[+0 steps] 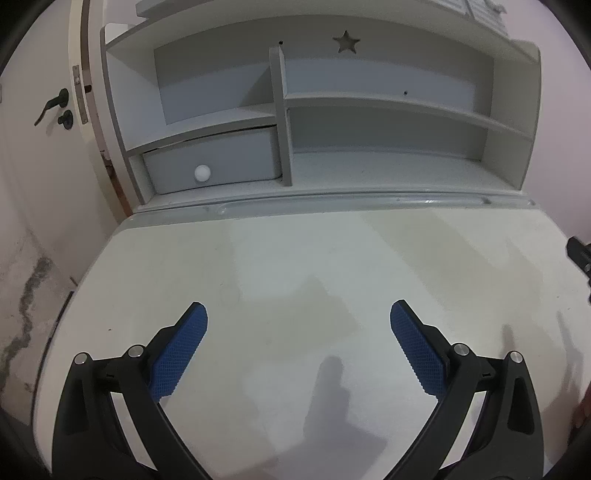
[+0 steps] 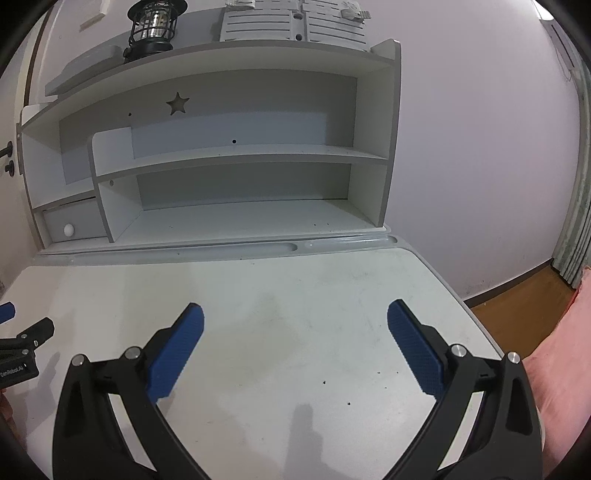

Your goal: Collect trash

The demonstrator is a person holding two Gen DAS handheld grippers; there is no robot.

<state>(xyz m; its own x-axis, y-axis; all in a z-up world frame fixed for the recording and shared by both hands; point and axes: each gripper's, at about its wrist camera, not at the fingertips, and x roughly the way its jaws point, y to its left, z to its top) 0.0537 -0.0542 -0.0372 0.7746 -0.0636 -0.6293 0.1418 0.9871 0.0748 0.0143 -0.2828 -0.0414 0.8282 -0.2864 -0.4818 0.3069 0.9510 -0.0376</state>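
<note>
You are in a home, most likely a child's bedroom or study corner. You face a white study desk (image 2: 258, 295) with a pen groove along its back edge, and a hutch (image 2: 221, 155) with open shelves, a star cutout (image 2: 177, 103) and a small drawer with a round white knob (image 1: 202, 172). A black lantern (image 2: 153, 24) sits on top. A door with a black lever handle (image 1: 51, 105), a wood floor (image 2: 517, 306) and pale walls surround you.

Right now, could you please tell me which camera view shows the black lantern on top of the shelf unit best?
The right wrist view: the black lantern stands in full sight on the top board of the shelf unit, at its left end. The left wrist view cuts off that top board at the frame's upper edge, so the lantern does not appear there at all.
</note>
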